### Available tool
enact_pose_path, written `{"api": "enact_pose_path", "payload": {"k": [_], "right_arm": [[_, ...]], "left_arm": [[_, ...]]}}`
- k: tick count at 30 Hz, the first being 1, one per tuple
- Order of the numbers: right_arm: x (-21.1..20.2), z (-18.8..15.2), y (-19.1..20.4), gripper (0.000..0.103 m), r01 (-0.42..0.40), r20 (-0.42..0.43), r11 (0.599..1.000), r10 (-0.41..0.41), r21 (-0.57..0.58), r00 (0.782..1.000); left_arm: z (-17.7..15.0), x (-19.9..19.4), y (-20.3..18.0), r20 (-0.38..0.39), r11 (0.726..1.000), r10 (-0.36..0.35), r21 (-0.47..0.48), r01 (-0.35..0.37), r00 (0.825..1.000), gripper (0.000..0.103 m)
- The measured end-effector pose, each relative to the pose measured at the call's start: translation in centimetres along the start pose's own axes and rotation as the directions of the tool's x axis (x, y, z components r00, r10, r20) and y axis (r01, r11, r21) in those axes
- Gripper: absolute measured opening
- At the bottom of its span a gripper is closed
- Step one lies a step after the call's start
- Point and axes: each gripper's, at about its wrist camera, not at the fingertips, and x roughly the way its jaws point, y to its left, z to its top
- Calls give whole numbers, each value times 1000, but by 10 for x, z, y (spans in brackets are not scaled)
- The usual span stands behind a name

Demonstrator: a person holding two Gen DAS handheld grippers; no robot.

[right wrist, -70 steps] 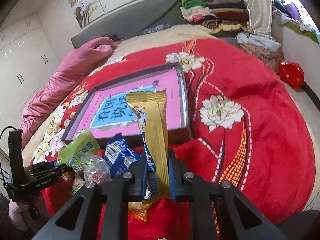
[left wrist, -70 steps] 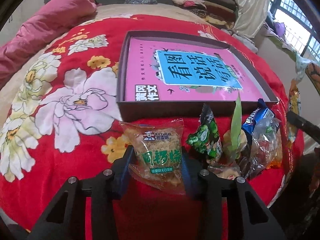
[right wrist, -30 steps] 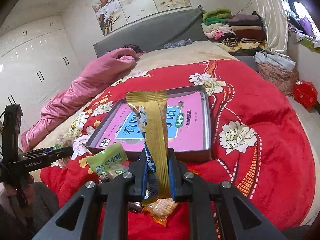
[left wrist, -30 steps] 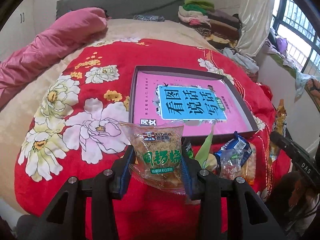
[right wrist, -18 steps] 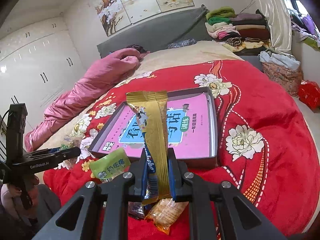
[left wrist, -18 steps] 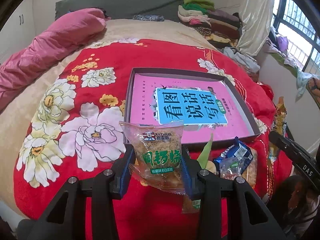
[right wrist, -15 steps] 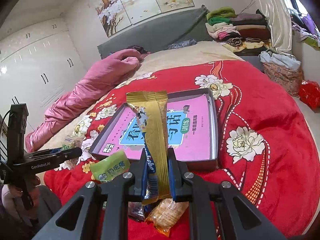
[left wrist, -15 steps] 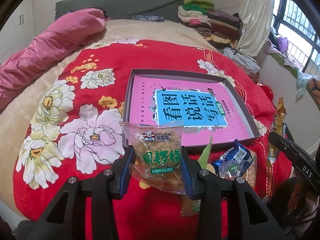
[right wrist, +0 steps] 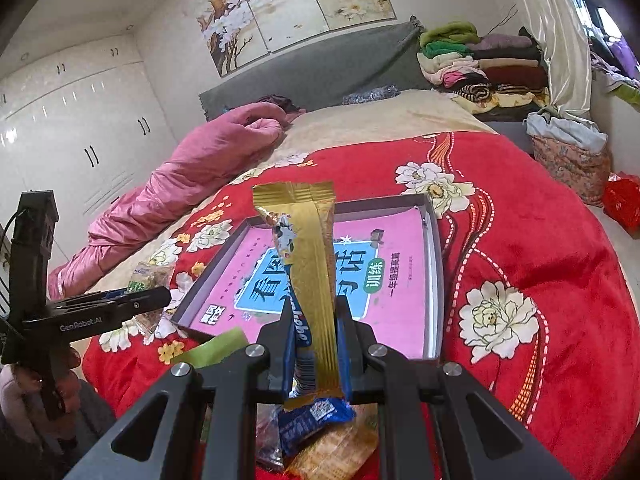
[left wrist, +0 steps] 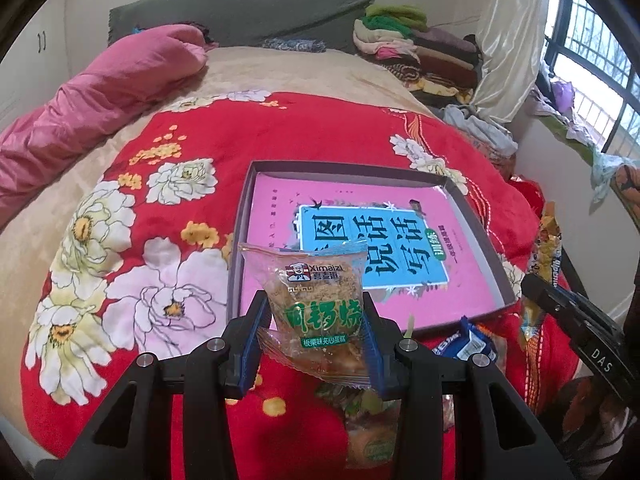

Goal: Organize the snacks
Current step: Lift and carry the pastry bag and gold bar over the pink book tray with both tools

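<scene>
— What are we holding in our left gripper (left wrist: 314,338)?

— We are squeezing a clear crinkly snack bag with green letters (left wrist: 316,312) between its blue fingers (left wrist: 252,340). The bag is standing up, and the fingers are pressing on both of its sides.

— And in our right gripper (right wrist: 316,350)?

— We are holding a long gold wrapper stick (right wrist: 310,280) there. The fingers (right wrist: 287,354) are close together, pinching it low down, so most of it is sticking up.

— Where are we holding them?

— We are holding both up above the near edge of the bed, over the red blanket with big white flowers (left wrist: 132,240). Just past them, a flat dark box with a pink book cover inside (left wrist: 360,240) is lying on the blanket.

— Are other snacks lying around?

— Yes. A small blue packet (left wrist: 466,346) is lying just in front of the box. In the right view, a light green packet (right wrist: 212,350) is lying by the box's near corner, and a blue packet (right wrist: 316,420) and an orange bag (right wrist: 340,456) are sitting under our fingers.

— What is far away?

— A pink quilt (right wrist: 192,188) is bunched up on the bed's far side, and folded clothes (right wrist: 480,64) are piled up in the corner.
</scene>
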Motion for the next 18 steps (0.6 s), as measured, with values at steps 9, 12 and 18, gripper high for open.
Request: {"api": "enact_pose_path", "payload": {"k": [9,12,18], "right_arm": [[7,9,-10,18,6,14,1000,-6,24,1000],[9,11,-13,18,7,17,999,-8,34,1000],[12,14,-19,18,17,18,999,-18,39,1000]], "left_arm": [[6,19,-7,-20,1000,-8,2,8,1000,44],[7,24,-9,-24,1000,-10,2,10,1000,44],[12,35,-12,-26,1000,-2,9,2,1000,44]]}}
